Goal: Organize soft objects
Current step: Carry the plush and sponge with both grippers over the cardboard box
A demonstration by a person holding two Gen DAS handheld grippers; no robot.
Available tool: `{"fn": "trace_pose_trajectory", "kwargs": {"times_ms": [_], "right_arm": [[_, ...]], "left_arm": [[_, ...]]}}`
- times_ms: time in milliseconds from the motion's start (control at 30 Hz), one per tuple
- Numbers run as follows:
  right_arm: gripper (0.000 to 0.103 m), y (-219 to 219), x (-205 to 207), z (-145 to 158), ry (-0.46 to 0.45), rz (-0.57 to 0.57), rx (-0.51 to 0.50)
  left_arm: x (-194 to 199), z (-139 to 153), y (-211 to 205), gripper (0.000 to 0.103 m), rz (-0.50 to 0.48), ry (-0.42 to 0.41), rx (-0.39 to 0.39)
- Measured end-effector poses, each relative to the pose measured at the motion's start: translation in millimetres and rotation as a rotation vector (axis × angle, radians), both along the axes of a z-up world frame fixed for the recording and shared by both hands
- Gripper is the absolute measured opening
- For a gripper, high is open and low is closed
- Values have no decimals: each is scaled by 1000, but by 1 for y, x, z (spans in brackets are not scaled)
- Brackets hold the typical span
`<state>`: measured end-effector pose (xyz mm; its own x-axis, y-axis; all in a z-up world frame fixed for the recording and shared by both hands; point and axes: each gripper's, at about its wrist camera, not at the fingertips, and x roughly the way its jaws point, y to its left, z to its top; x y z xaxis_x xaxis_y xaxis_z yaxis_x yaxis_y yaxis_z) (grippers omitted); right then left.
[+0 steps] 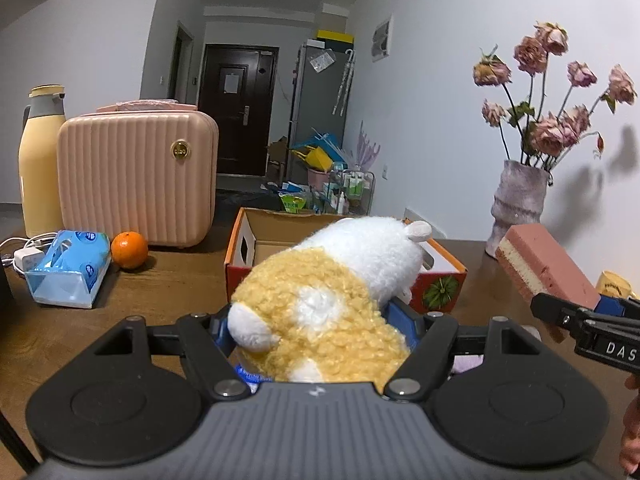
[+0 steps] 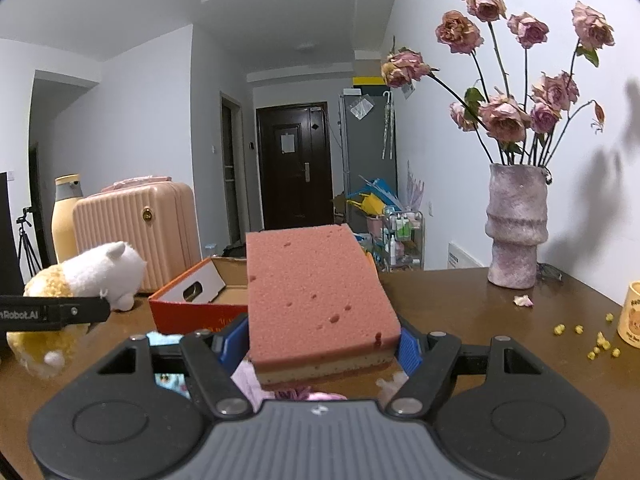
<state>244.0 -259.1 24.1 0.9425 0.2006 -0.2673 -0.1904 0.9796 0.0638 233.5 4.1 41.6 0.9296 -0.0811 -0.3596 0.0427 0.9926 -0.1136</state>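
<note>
My left gripper [image 1: 316, 332] is shut on a yellow and white plush toy [image 1: 336, 292], held above the wooden table [image 1: 168, 280] in front of an open orange cardboard box [image 1: 240, 248]. The same plush toy [image 2: 80, 276] shows at the left of the right wrist view, with a left finger [image 2: 56, 314] across it. My right gripper [image 2: 320, 344] is shut on a pink sponge block [image 2: 316, 292] with a tan bottom layer, its blue pads [image 2: 410, 350] pressing the sides. That sponge [image 1: 544, 268] hangs to the right of the box [image 2: 192, 300], clear of the table.
A pink ribbed case [image 1: 136, 176], a yellow flask [image 1: 40, 160], a blue tissue pack [image 1: 68, 268] and an orange [image 1: 129, 250] stand at the left. A vase of dried roses [image 2: 516, 228] stands at the back right, a yellow cup [image 2: 632, 316] and crumbs near the right edge.
</note>
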Motion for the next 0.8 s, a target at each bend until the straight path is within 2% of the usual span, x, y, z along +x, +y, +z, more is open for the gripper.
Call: {"fn": "trace_pose_trajectory", "kwargs": {"times_ms": [800], "right_arm": [[72,22,80,10,21,36,-16]], "left_arm": [[67,10,-2,74,62,-13,-36]]}}
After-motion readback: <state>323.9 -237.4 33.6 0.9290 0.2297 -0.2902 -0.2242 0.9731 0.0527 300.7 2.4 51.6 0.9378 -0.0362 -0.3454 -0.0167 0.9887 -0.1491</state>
